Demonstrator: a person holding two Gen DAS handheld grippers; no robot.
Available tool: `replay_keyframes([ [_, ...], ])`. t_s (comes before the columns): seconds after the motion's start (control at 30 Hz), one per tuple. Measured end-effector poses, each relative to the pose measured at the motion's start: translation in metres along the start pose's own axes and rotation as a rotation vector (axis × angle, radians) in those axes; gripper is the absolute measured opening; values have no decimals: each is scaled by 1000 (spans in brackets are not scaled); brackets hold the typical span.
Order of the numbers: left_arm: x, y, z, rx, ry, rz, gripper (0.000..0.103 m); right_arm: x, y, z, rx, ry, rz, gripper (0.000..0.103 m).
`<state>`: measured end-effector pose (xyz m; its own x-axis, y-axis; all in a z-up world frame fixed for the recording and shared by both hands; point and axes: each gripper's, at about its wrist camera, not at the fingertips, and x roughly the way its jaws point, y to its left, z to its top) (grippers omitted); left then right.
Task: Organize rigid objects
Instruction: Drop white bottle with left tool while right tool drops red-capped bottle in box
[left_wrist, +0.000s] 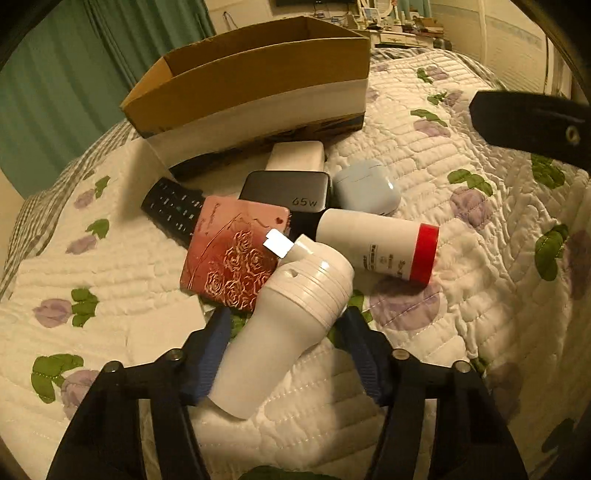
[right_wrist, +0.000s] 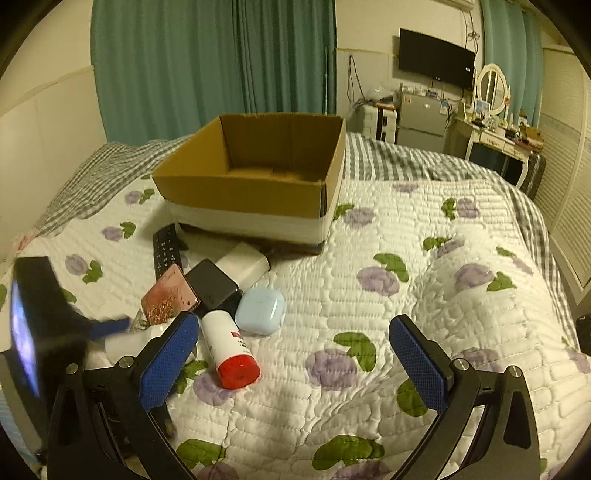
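My left gripper (left_wrist: 286, 332) is shut on a white ribbed plastic bottle (left_wrist: 288, 325) with a nozzle, held just above the bed. Beyond it lie a pink rose-embossed case (left_wrist: 232, 254), a black remote (left_wrist: 171, 210), a black 65W charger (left_wrist: 291, 194), a white charger (left_wrist: 295, 155), a light blue earbud case (left_wrist: 365, 188) and a white tube with a red cap (left_wrist: 376, 243). An open cardboard box (right_wrist: 255, 173) stands behind them. My right gripper (right_wrist: 291, 354) is open and empty over the quilt, right of the pile. The tube (right_wrist: 229, 347) lies beside its left finger.
The bed has a white floral quilt (right_wrist: 406, 295) and a grey checked sheet (right_wrist: 406, 158). Teal curtains (right_wrist: 207, 62) hang behind. A TV (right_wrist: 436, 59), a small fridge (right_wrist: 421, 118) and a dressing table (right_wrist: 495, 129) stand at the far right.
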<state>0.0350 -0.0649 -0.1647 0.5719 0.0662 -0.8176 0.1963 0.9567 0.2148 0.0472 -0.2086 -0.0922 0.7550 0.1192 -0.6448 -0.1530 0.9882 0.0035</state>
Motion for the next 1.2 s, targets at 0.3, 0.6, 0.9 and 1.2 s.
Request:
replay_keyframes([
  [0.3, -61, 34, 5, -135, -166, -69, 43, 4, 7, -3, -28, 21, -1, 103],
  [0.6, -51, 81, 7, -266, -170, -26, 43, 59, 47, -6, -141, 150, 24, 76],
  [0.9, -51, 86, 1, -278, -178, -66, 43, 101, 70, -24, -178, 296, 40, 46],
  [1.2, -80, 86, 11, -298, -211, -85, 43, 37, 71, -15, -165, 127, 84, 36],
])
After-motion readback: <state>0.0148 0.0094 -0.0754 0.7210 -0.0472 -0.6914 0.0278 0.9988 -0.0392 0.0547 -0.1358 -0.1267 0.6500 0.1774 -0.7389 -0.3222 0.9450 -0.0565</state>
